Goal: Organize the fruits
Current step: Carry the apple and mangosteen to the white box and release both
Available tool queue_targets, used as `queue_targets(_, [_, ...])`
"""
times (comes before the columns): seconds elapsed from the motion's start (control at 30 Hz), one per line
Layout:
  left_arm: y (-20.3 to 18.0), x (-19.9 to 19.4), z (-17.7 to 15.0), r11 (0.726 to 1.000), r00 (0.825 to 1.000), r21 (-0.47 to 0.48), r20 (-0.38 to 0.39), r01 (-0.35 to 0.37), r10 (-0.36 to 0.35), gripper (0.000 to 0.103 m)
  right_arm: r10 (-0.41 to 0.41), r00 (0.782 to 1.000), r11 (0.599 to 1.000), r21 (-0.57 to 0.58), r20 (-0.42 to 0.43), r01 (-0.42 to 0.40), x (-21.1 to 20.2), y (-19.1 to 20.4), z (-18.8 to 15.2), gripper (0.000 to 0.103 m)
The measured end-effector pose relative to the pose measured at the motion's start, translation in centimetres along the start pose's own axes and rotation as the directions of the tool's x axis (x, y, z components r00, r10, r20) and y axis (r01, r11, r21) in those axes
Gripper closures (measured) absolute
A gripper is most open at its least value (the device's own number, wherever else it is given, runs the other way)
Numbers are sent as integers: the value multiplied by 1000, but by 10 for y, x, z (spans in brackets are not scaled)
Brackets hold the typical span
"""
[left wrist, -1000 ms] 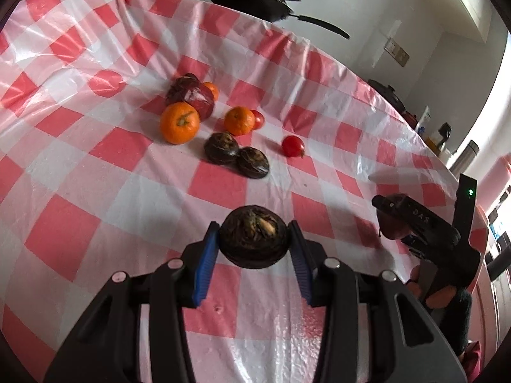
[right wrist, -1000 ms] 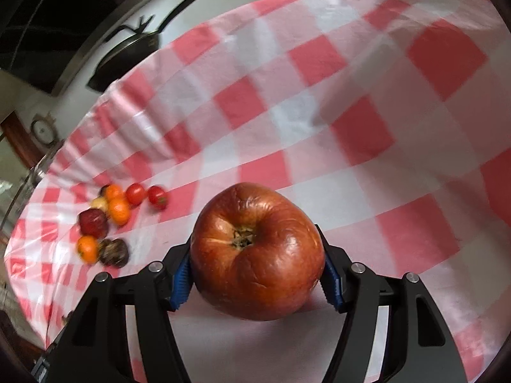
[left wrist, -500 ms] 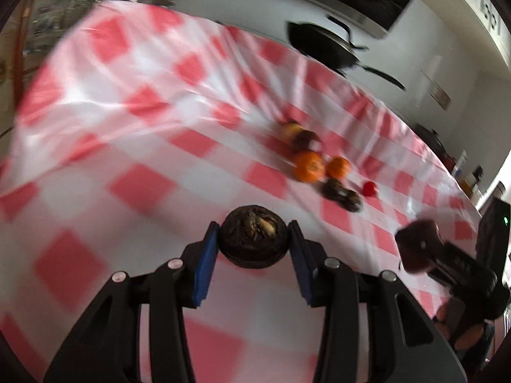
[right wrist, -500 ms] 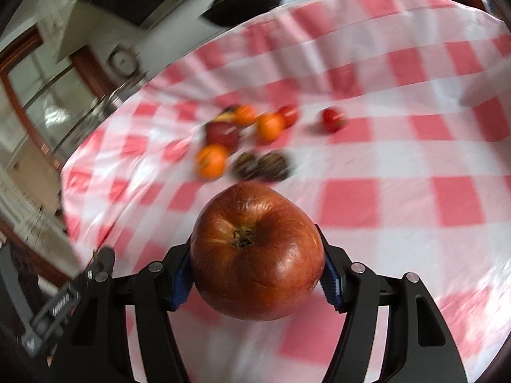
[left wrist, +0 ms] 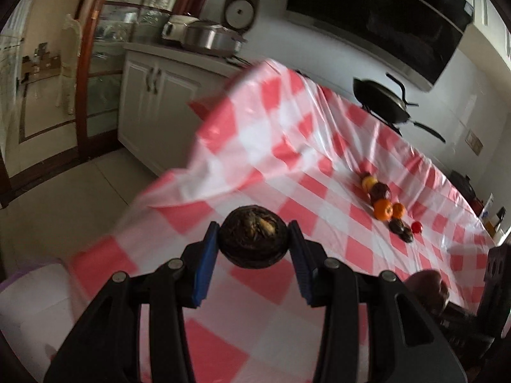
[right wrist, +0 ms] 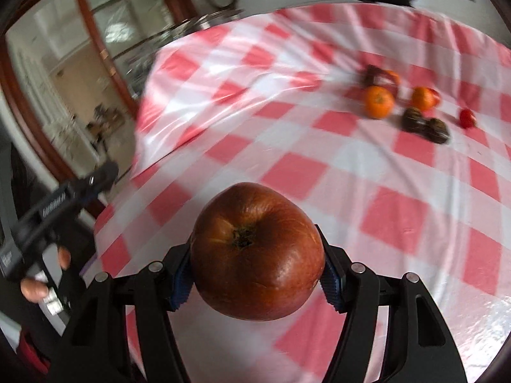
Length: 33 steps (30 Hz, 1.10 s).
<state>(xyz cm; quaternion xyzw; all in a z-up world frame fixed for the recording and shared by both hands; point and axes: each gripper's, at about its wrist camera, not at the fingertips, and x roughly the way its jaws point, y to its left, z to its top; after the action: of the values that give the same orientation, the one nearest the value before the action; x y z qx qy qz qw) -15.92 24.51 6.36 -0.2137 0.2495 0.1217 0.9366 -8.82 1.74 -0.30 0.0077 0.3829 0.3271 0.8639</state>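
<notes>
The left tool (left wrist: 254, 246) was clamped on a dark wrinkled fruit (left wrist: 253, 239) above the desk's (left wrist: 319, 191) left edge, where the checked cloth (left wrist: 242, 146) draped toward open floor (left wrist: 64, 198). The right tool (right wrist: 257, 276) gripped a red apple (right wrist: 257, 260) over bare cloth. The remaining fruits (right wrist: 412, 102) lay clustered far right, well apart from both.

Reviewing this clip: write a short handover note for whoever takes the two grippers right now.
Left gripper: shut on a dark wrinkled round fruit, held above the red-and-white checked tablecloth.
Right gripper: shut on a large reddish-brown apple, also in the air.
On the cloth: a cluster of oranges, two dark fruits and a small red tomato.
Done: two fruits picked.
Left: set both down, then sort the cluster; no destination is visible.
</notes>
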Motion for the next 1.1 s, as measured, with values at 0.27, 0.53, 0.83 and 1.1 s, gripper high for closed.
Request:
queue_targets(0.27, [46,-50,3,999,996,-12,77,-53,54,59,85,996,981,-172,-40,-91,-1,82,-12,39])
queue_targets(0.53, [120,-107,-3,980,973,-65,123,-189,196,59,232,965,877,-402,-124,-263,-6,188,-41,39])
queue_targets(0.83, [202,-137,-46,934,939,-122,37,-336,343,59,270,901,710,-563,-339,-424,24,280,-105,39])
queue_targets(1.1, [254,-119,-90,891,893,-102,-144,-442,426,59,162,873,677,-591,-461,-438,77,301,-145,39])
